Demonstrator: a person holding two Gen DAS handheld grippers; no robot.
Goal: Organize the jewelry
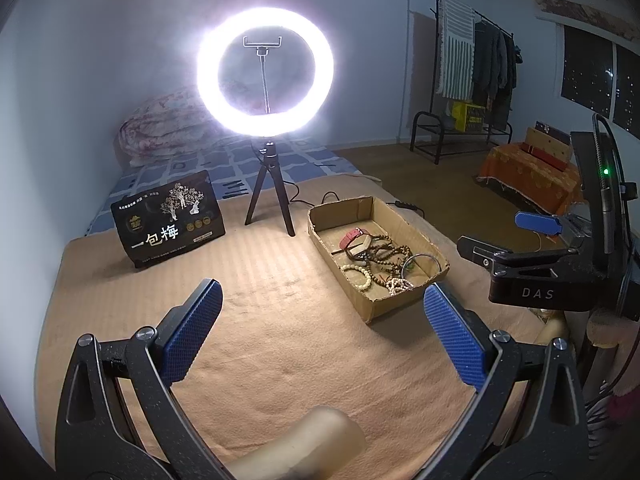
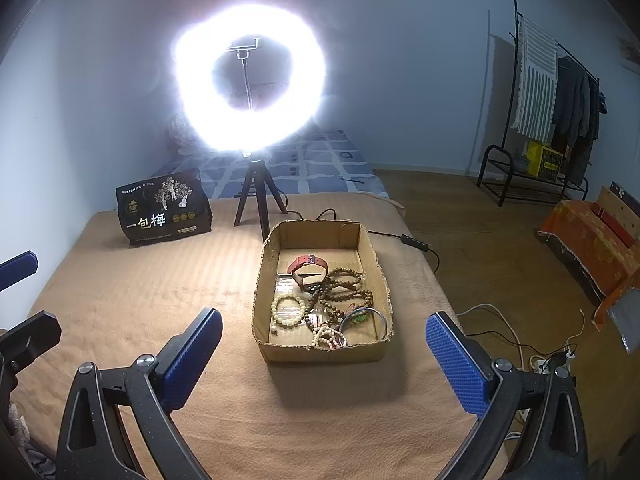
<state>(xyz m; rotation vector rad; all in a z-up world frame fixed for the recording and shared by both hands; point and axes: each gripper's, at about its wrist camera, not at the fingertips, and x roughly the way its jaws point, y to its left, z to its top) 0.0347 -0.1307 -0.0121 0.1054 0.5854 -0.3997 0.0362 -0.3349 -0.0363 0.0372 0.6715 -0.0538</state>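
1. Far left, a black printed snack bag (image 2: 164,213) stands on the tan blanket (image 2: 160,300).
2. My left gripper (image 1: 322,342) and right gripper (image 2: 324,360) hang spread, empty.
3. Right: beaded bracelets (image 2: 340,296), a red-strapped watch (image 2: 308,266) and a metal bangle (image 2: 366,318) lie tangled in the shallow cardboard tray (image 2: 264,280) — gathered, unsorted.

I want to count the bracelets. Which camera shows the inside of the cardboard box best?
The right wrist view: the cardboard box sits near the centre, seen from above, bracelets spread out. The left wrist view shows it off to the right, at a slant, contents smaller.
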